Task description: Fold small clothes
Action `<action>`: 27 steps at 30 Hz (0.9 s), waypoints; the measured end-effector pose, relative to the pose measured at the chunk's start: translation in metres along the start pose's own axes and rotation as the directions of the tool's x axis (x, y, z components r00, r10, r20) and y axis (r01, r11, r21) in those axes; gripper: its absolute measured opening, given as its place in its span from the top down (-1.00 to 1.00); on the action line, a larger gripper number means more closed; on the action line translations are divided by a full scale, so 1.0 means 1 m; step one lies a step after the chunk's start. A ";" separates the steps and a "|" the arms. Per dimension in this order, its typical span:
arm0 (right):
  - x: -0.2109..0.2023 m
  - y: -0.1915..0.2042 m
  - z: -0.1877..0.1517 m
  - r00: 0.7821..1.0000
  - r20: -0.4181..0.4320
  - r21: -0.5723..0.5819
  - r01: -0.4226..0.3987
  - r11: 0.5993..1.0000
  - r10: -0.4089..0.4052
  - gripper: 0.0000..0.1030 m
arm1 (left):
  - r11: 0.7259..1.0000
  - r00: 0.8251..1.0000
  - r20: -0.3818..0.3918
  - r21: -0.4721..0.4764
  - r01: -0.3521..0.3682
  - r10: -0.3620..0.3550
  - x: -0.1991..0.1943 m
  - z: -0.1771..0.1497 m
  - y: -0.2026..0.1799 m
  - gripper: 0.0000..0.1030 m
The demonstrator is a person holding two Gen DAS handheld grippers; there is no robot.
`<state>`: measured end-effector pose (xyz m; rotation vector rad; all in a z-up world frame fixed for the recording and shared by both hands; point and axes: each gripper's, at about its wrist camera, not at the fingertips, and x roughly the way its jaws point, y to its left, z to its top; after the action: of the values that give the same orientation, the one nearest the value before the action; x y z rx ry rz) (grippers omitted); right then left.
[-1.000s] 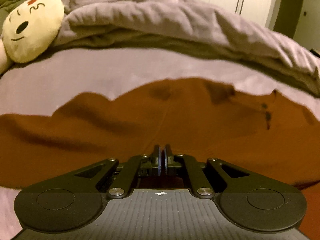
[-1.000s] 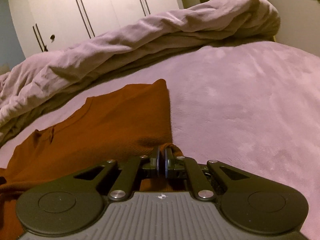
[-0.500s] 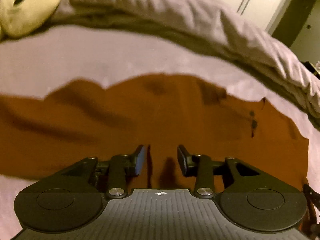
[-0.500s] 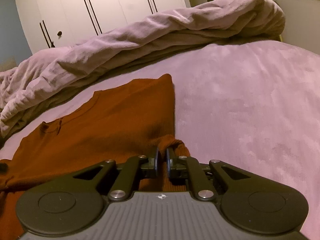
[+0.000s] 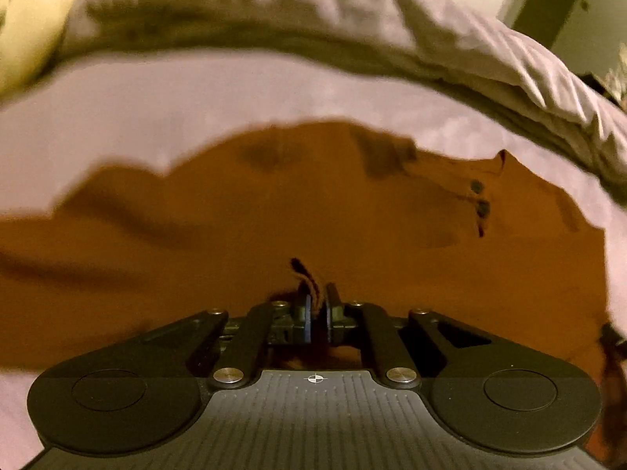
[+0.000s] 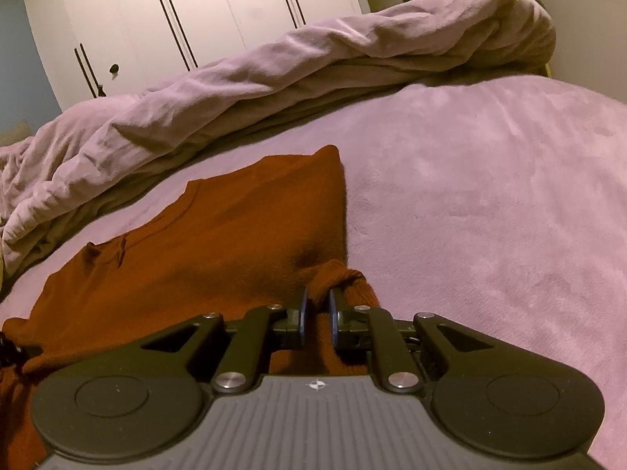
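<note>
1. A rust-orange top [image 6: 219, 243] lies spread on a lilac bed [image 6: 490, 203], its neckline toward the far left in the right wrist view.
2. The right gripper [image 6: 316, 305] sits at the top's near right corner; its jaws are narrow and pinch a raised bunch of the fabric, which pokes up between the blue pads [image 6: 302, 313].
3. In the left wrist view, the top [image 5: 235, 243] fills the middle ground just ahead of the left gripper [image 5: 318, 309].
4. The left gripper's jaws are almost together, nipping a small dark fold of the top's near edge.
5. Two dark buttons [image 5: 480, 197] show on the top at far right.
6. A rumpled duvet [image 6: 274, 78] lies along the far side of the bed, with a white wardrobe [image 6: 188, 11] behind it.
7. A cream plush [image 5: 27, 27], blurred, sits at far left.
</note>
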<state>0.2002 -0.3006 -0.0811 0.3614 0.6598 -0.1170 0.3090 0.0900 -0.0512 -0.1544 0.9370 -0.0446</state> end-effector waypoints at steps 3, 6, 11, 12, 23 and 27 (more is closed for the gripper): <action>-0.002 0.003 0.001 1.000 0.009 -0.018 0.009 1.000 -0.009 0.83 | 0.998 0.994 0.107 0.038 -0.042 0.038 -0.017 0.008 -0.007 0.85; -0.007 0.006 0.002 0.999 0.034 -0.034 0.019 0.999 -0.018 0.84 | 0.993 0.981 0.177 0.073 -0.089 0.075 -0.024 0.012 -0.012 0.85; -0.001 0.009 -0.005 1.000 0.003 -0.074 0.030 0.997 -0.030 0.84 | 0.973 0.976 0.135 0.133 -0.186 0.168 0.003 -0.002 -0.014 0.82; -0.001 0.011 -0.007 0.999 0.006 -0.097 0.033 0.995 -0.032 0.83 | 0.967 0.977 0.087 0.151 -0.206 0.194 0.014 -0.008 -0.013 0.80; -0.031 0.031 0.014 0.988 0.034 -0.135 0.156 0.978 -0.153 0.81 | 0.974 0.970 0.193 0.137 -0.179 0.152 -0.040 -0.016 -0.037 -0.37; -0.023 0.062 0.014 0.994 0.039 -0.206 0.106 0.973 -0.100 0.81 | 0.973 0.978 0.174 0.178 -0.147 0.116 -0.020 -0.021 -0.058 -0.40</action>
<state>0.2041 -0.2485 -0.0389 0.1236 0.6562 -0.1499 0.2825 0.0324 -0.0387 0.0815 0.7732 0.0019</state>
